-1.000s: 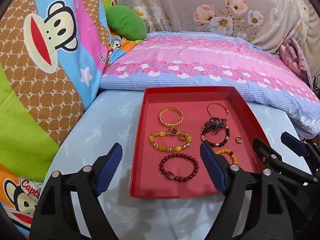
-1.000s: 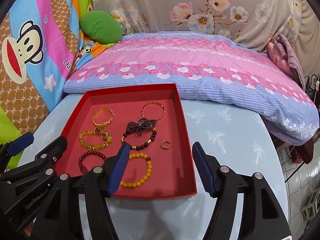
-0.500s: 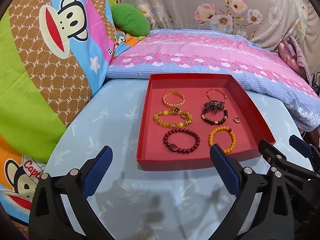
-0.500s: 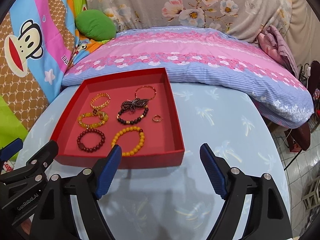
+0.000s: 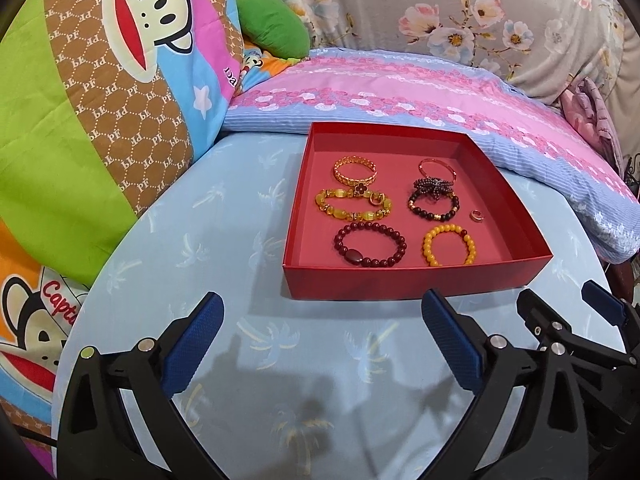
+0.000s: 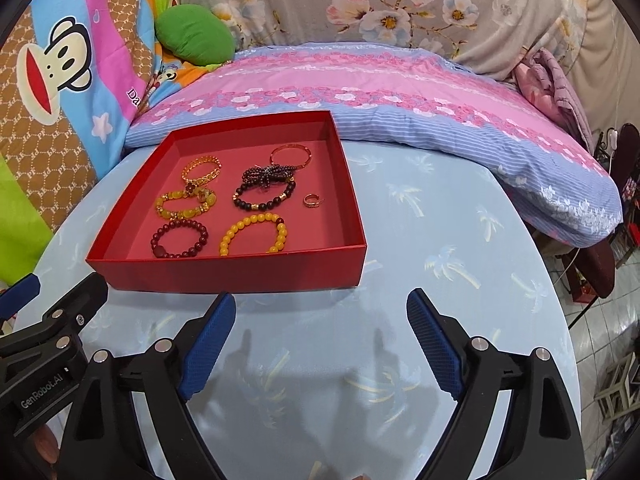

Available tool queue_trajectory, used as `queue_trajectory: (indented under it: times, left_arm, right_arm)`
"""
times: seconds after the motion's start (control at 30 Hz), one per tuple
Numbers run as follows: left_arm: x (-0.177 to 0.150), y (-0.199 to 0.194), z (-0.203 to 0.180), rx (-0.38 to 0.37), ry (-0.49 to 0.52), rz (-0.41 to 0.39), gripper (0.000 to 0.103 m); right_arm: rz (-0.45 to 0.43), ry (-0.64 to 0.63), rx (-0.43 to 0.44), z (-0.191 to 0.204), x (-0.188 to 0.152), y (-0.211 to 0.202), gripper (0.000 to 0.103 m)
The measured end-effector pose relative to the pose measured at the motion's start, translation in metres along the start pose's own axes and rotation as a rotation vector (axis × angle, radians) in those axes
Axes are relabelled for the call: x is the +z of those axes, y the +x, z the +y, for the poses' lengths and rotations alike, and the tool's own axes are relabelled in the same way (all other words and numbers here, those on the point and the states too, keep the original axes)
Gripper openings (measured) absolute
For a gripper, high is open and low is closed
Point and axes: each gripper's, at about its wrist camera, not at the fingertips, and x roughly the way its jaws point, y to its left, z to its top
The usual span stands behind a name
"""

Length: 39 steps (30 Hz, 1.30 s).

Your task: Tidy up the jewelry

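Note:
A red tray (image 5: 400,282) (image 6: 224,274) on the table holds several bracelets. Among them are a dark red bead bracelet (image 5: 354,256) (image 6: 160,250), a yellow bead bracelet (image 5: 428,246) (image 6: 226,240), a gold bangle (image 5: 344,178) and a small ring (image 5: 476,215) (image 6: 312,200). My left gripper (image 5: 321,299) hovers open just in front of the tray's near wall, with nothing between its fingers. My right gripper (image 6: 321,296) hangs beside it on the right. Its jaws are opening and they are empty. Each gripper also shows at the edge of the other's view.
The round table wears a light blue palm-print cloth (image 5: 240,240). A pink and blue pillow (image 5: 400,92) lies behind the tray. A monkey-print cushion (image 5: 100,100) and a green cushion (image 5: 276,28) stand at the left. Tiled floor (image 6: 600,340) drops away at the right.
Both grippers have drawn back from over the tray to in front of its near wall and spread wider. The jewelry has not moved.

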Motion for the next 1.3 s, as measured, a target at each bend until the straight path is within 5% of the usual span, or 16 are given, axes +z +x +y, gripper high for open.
queue_trajectory:
  times: [0.3,1.3]
  left_arm:
    - [-0.003,0.0,0.003,0.002,-0.004,0.001,0.096]
    - [-0.003,0.0,-0.001,0.007,0.0,0.0,0.096]
  right_arm:
    - [0.002,0.016,-0.036,-0.005,-0.003,0.001,0.096]
    - [0.001,0.025,-0.049,-0.01,-0.005,0.0,0.096]
